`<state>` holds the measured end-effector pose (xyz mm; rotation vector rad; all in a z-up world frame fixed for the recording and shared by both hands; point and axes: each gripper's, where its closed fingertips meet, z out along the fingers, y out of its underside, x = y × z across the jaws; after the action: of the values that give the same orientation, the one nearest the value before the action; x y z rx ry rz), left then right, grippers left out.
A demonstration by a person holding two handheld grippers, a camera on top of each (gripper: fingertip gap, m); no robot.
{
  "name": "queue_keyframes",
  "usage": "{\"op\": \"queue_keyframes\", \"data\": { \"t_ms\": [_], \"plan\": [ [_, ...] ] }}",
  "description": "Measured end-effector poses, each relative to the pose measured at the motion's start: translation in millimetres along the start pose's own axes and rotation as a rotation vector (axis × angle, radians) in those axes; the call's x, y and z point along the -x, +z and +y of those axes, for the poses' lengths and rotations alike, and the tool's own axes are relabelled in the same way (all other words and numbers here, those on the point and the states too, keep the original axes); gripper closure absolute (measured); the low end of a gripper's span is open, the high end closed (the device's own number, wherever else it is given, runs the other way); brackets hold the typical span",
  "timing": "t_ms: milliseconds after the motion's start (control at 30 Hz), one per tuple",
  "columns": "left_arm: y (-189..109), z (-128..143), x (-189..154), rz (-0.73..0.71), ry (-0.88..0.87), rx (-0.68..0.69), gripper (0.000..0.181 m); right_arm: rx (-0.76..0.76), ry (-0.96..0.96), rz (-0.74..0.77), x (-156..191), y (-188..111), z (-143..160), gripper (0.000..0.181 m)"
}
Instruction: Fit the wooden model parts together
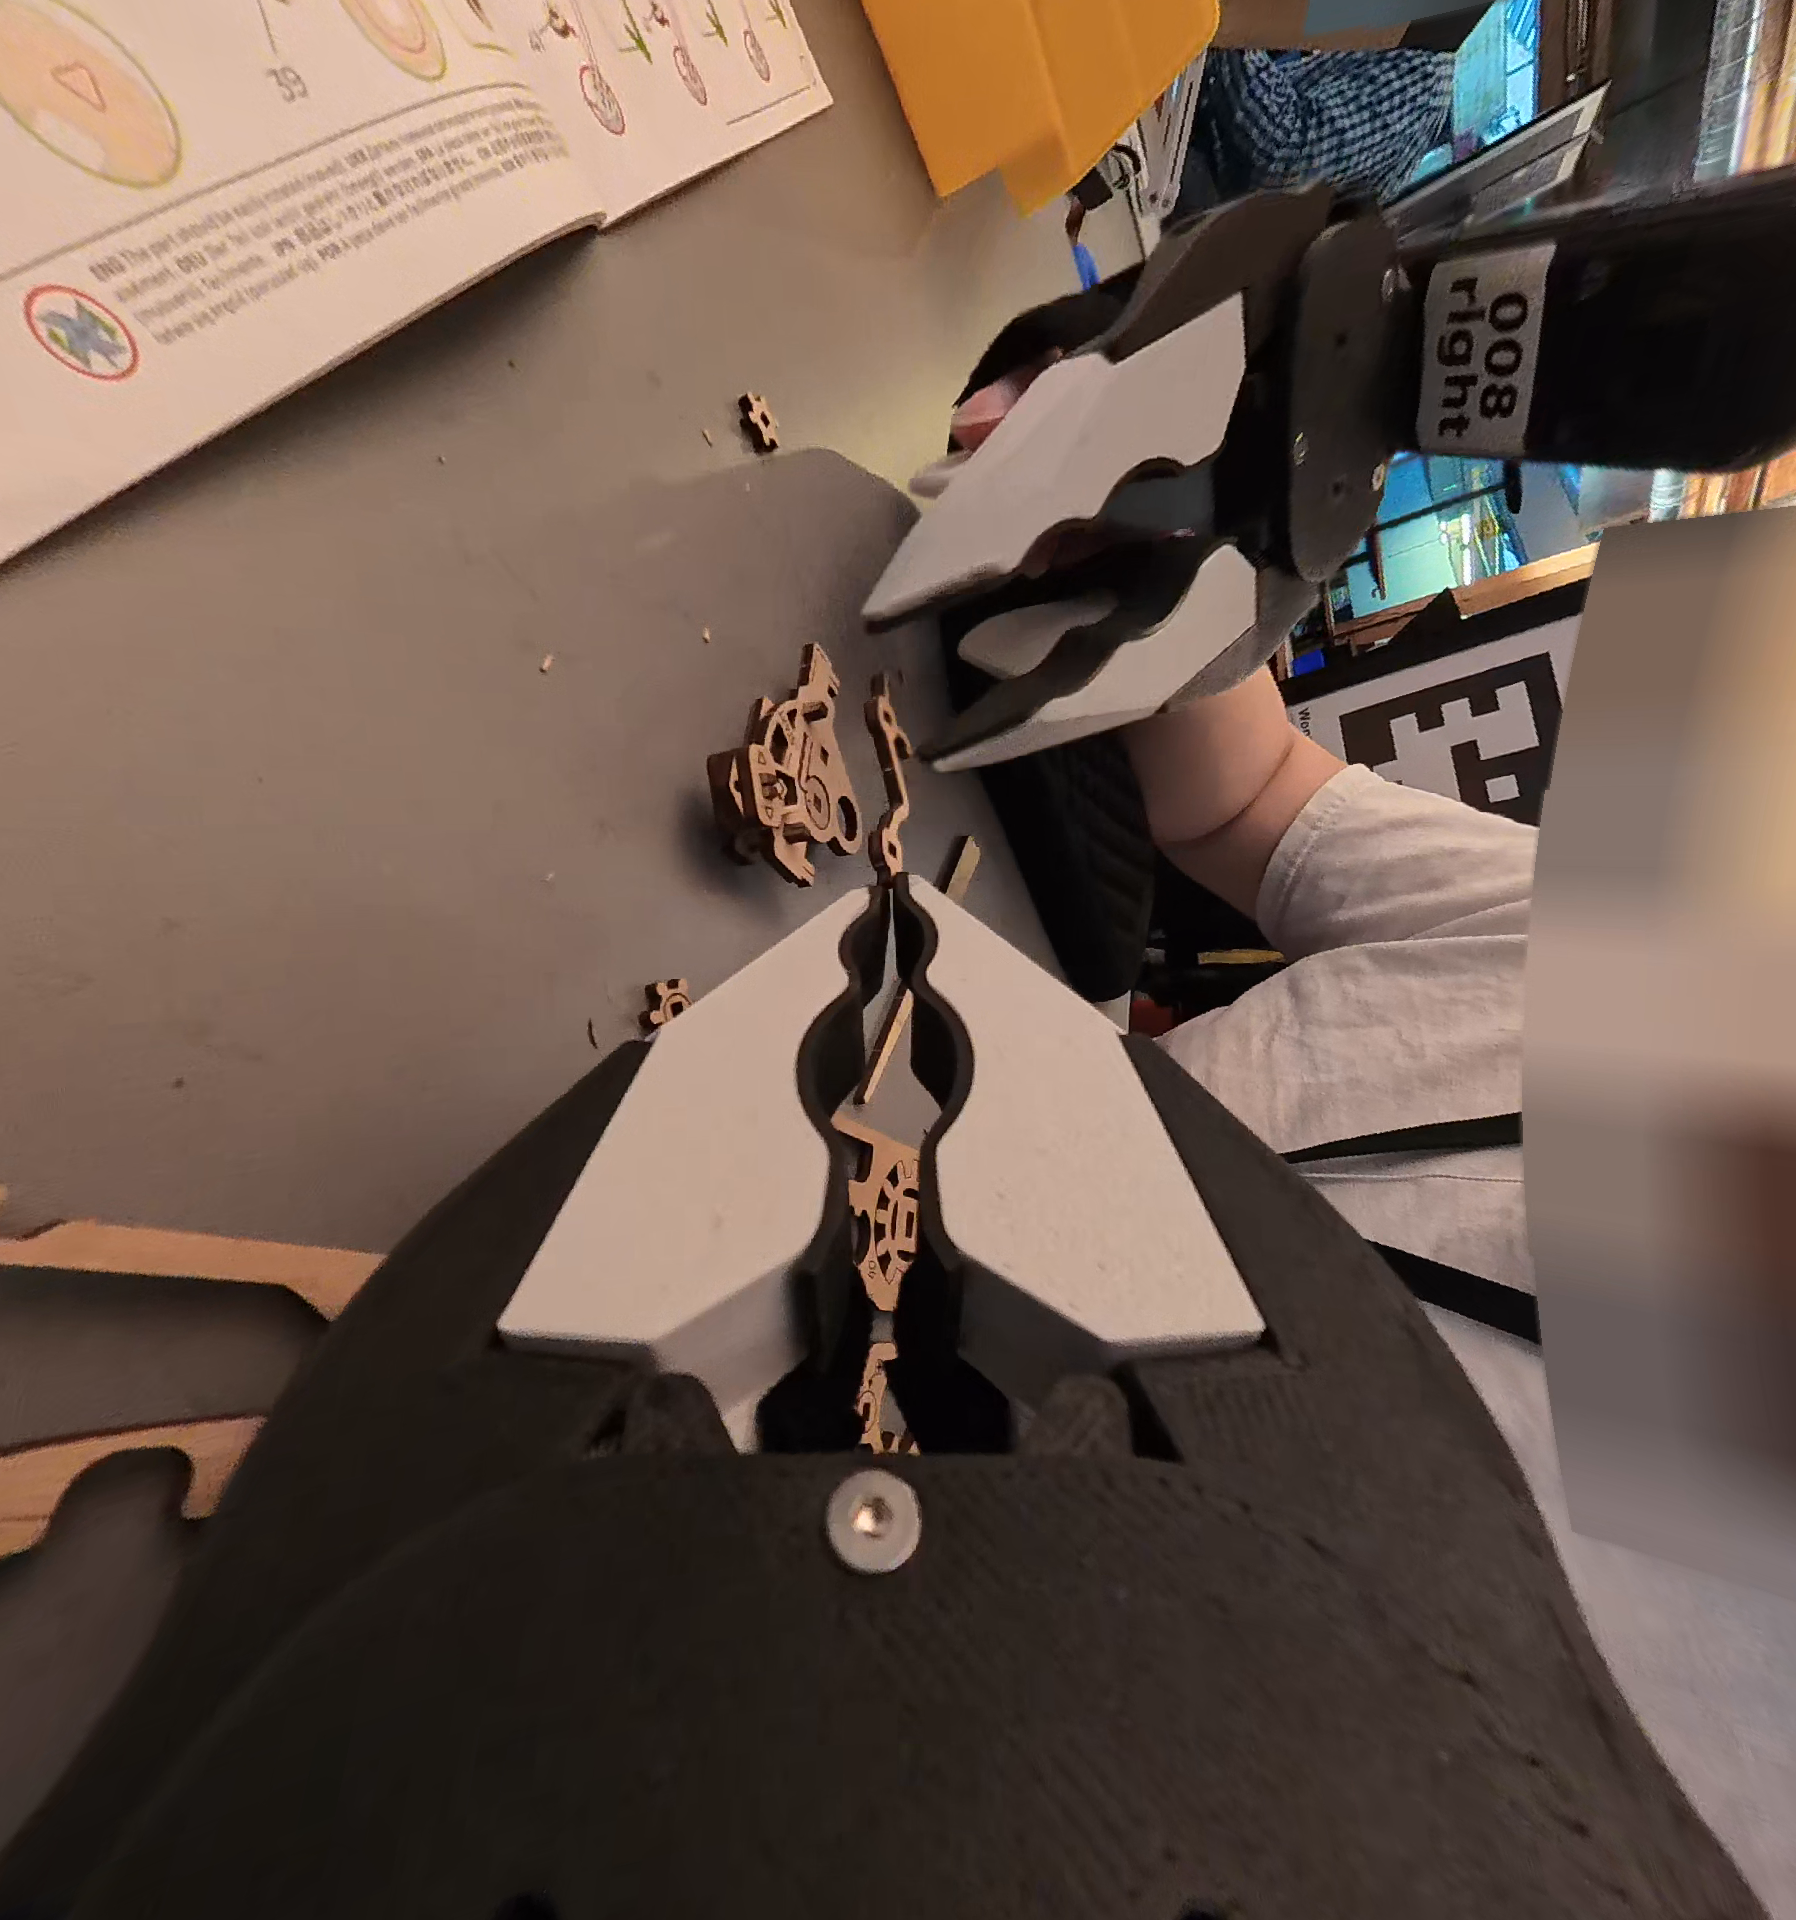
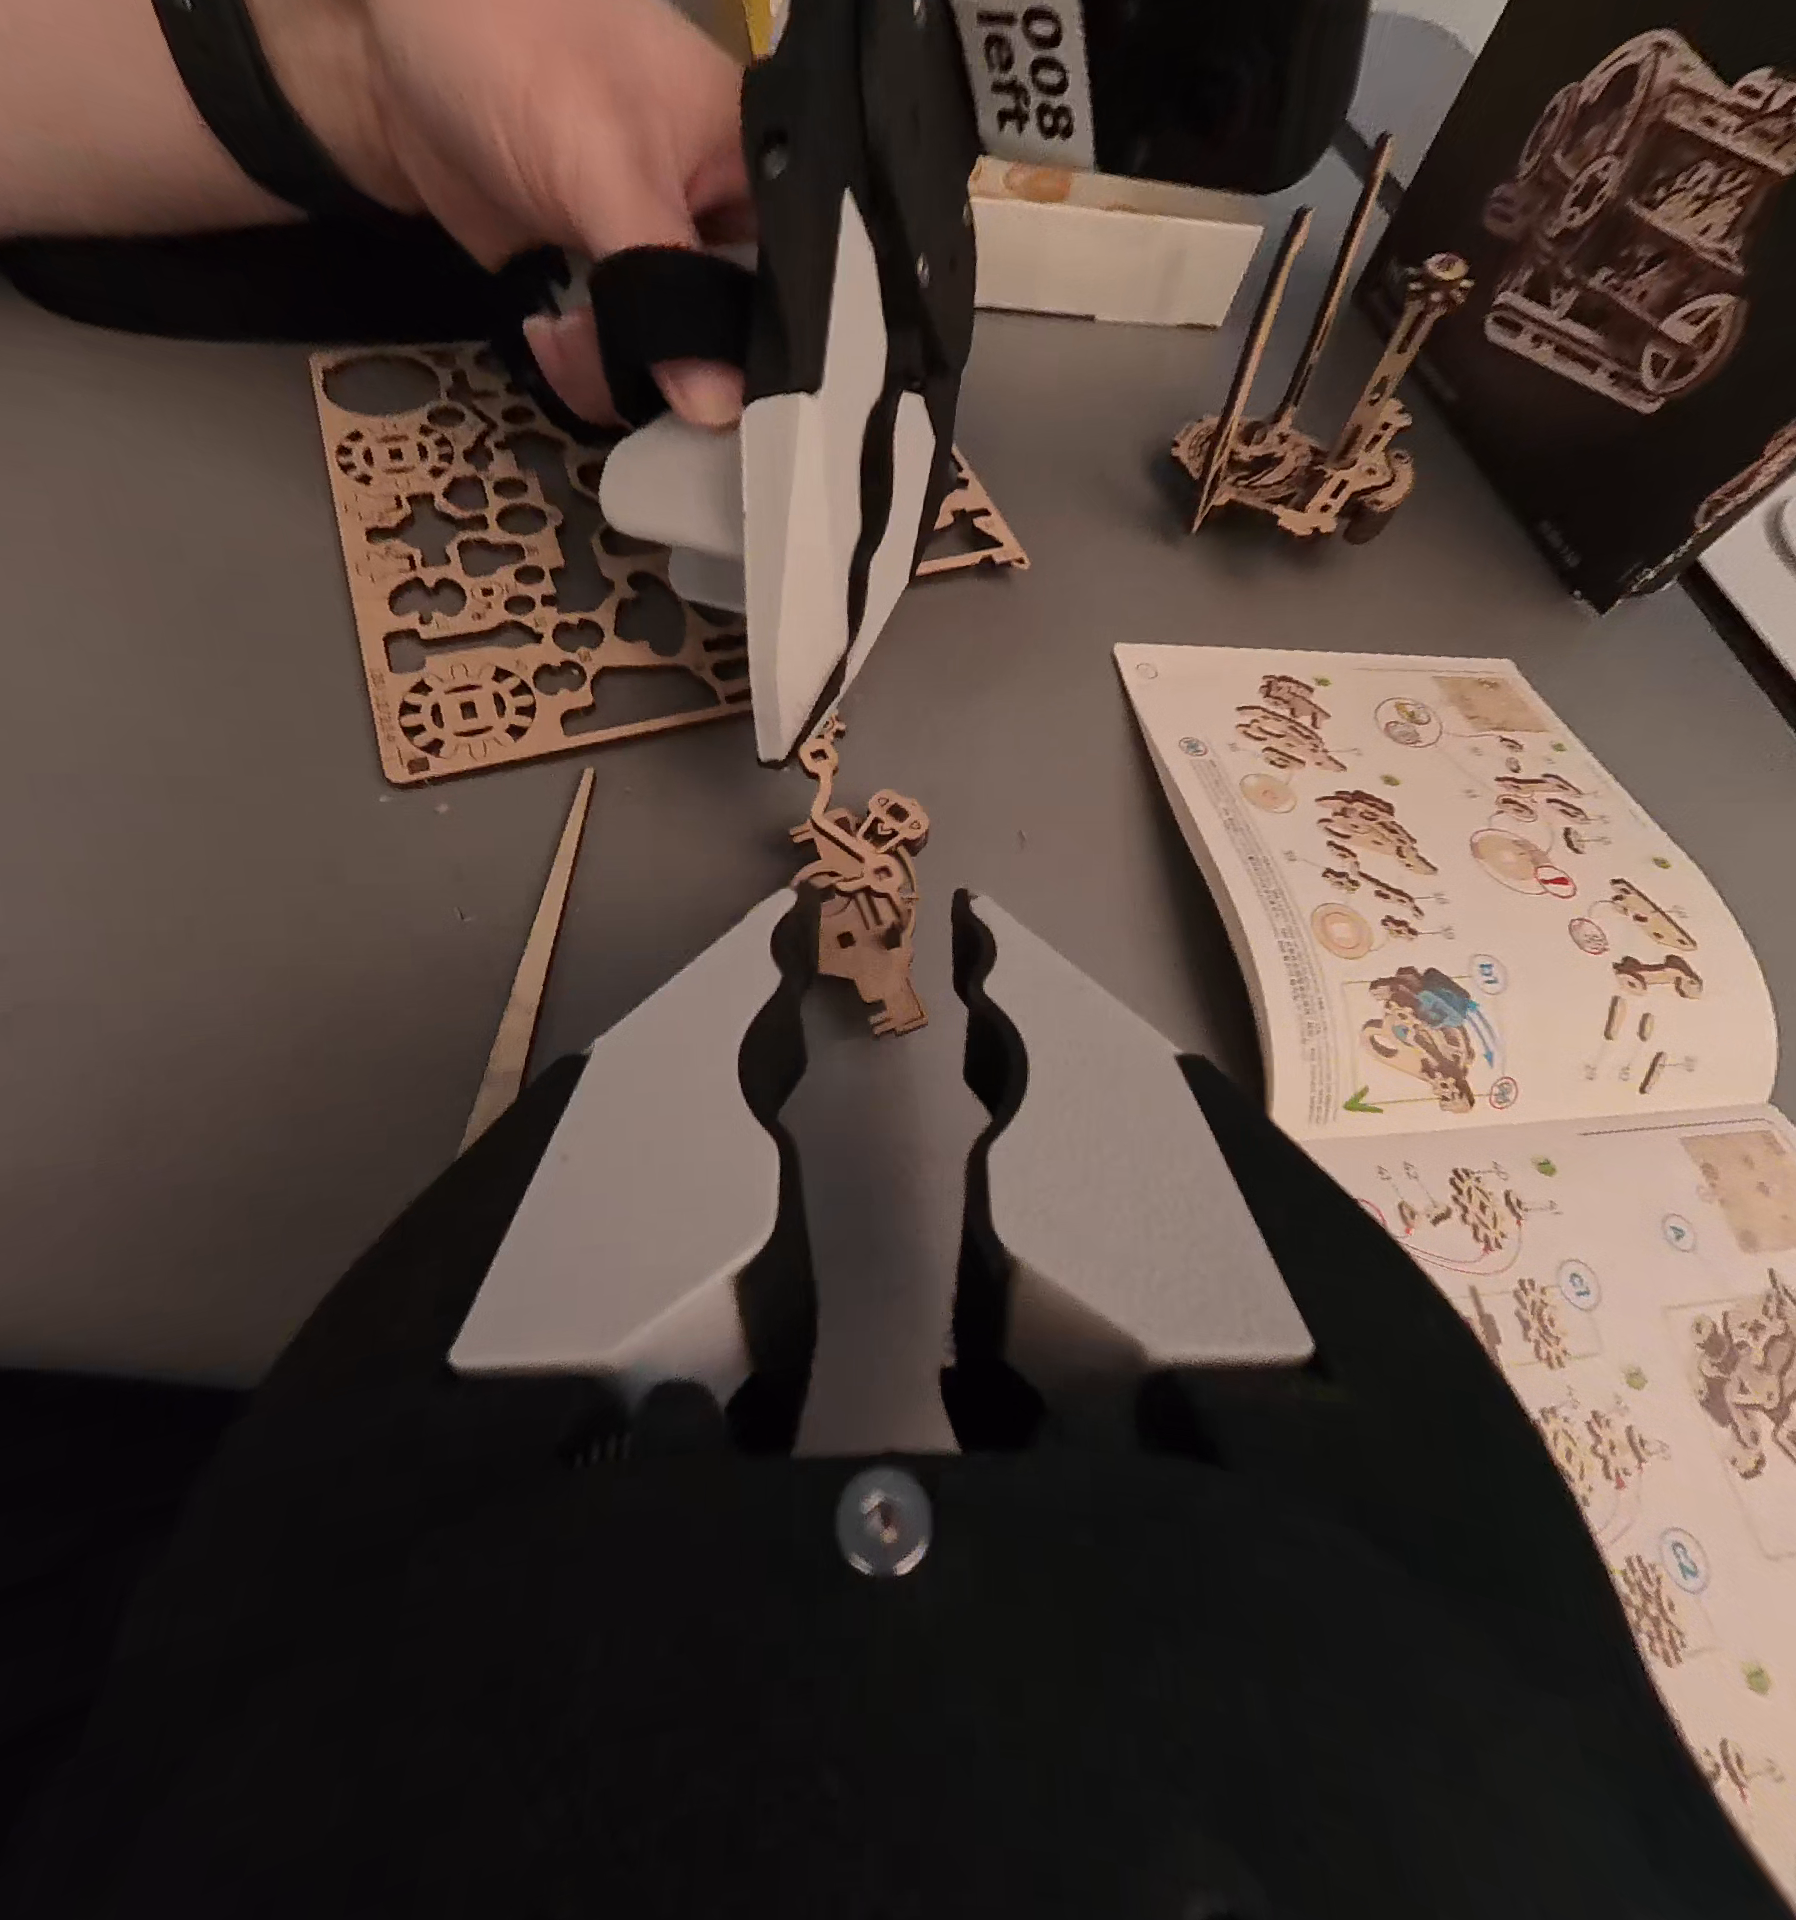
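A: What's in hand?

B: I'm pinching a thin curved wooden arm piece (image 1: pixel 889 774) at the very tips of the left gripper (image 1: pixel 892 891), clamped tight on its lower end. The piece is hanging just beside the small wooden sub-assembly (image 2: pixel 866 914) lying on the grey table (image 2: pixel 198 935).

A: And the right?

B: The right gripper (image 2: pixel 873 920) is standing parted, holding nothing, its tips flanking the sub-assembly. Left fingertip (image 2: pixel 774 914) is looking close to touching it; I can't tell for sure.

A: Step?

B: I'm judging it as mating the arm piece into the sub-assembly, not seated yet. Next I'm needing the right to close on the sub-assembly and steady it, then line up the arm's end with its slot. Thin part, so I'm expecting it to snap if forced.

A: Around it?

B: The punched-out part sheet (image 2: pixel 458 582) is lying behind, the instruction booklet (image 2: pixel 1445 883) to the right, a taller partial model (image 2: pixel 1299 468) and the kit box (image 2: pixel 1642 270) farther back.
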<state>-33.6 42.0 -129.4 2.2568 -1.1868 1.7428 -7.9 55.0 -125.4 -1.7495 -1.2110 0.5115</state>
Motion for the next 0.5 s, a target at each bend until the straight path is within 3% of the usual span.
{"op": "queue_keyframes", "data": {
  "t_ms": [500],
  "plan": [
    [2.9, 2.7, -2.6, 0.020, -0.001, 0.016, 0.181, 0.019, -0.081, 0.026, 4.2, 2.4, -0.4, 0.169]
  ]
}}
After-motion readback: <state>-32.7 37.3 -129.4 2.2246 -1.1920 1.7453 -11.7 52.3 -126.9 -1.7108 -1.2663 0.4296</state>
